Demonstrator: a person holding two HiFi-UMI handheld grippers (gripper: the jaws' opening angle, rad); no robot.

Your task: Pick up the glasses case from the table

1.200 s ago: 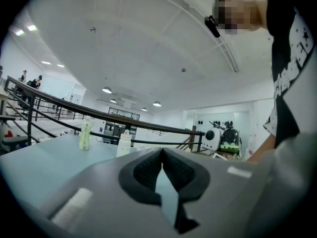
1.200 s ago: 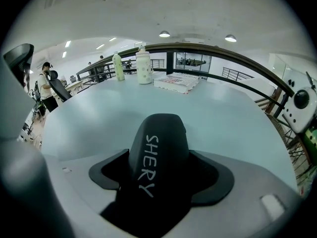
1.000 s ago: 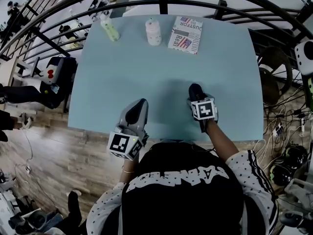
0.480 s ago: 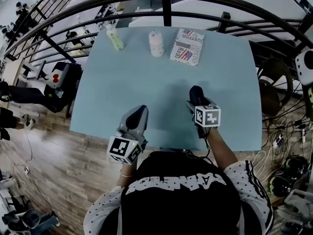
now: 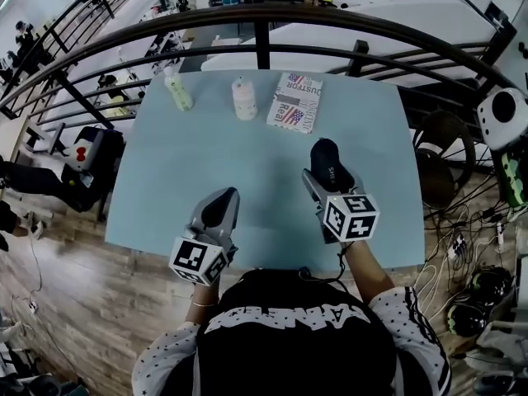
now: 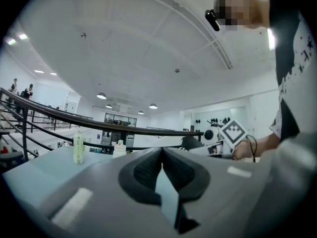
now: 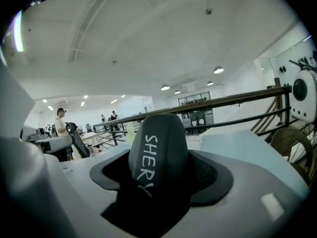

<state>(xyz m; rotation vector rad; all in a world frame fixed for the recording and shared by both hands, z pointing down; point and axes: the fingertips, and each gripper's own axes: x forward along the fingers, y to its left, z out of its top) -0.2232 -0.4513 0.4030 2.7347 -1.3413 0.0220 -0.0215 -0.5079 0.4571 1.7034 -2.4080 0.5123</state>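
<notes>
The right gripper (image 5: 323, 184) clamped the case (image 5: 327, 157), apparently to carry it clear of the table (image 5: 198, 147); the left gripper (image 5: 216, 211) hung empty, jaws together.

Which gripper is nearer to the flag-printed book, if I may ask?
Right: the right gripper, holding the glasses case, is just short of the book; the left gripper is farther back.
</notes>
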